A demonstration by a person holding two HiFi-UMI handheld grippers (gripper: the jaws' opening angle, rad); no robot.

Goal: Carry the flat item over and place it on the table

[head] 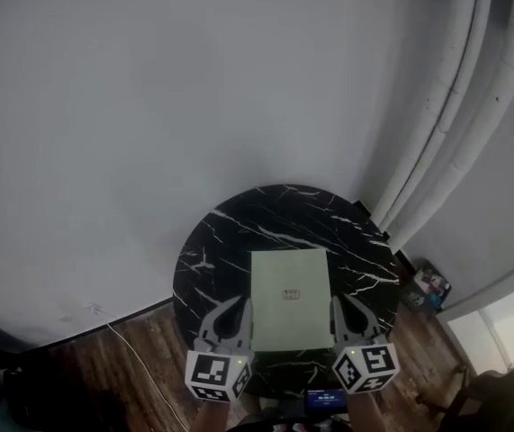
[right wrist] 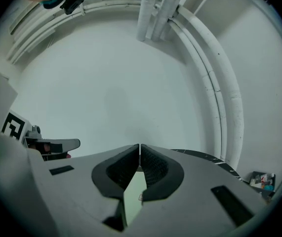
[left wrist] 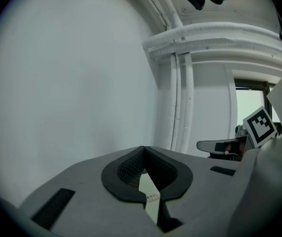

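- Left hand-held gripper [head: 236, 308]: jaws pinched shut on left edge of flat item [head: 290, 297].
- Flat item: pale green, held over round black bench [head: 229, 232].
- Right hand-held gripper [head: 348, 306]: pinched shut on right edge.
- Carrying judged nearly done; putting down, letting go not yet done.

The flat item [head: 290, 297] is pale green, the table [head: 216, 241] black marble with white veins.
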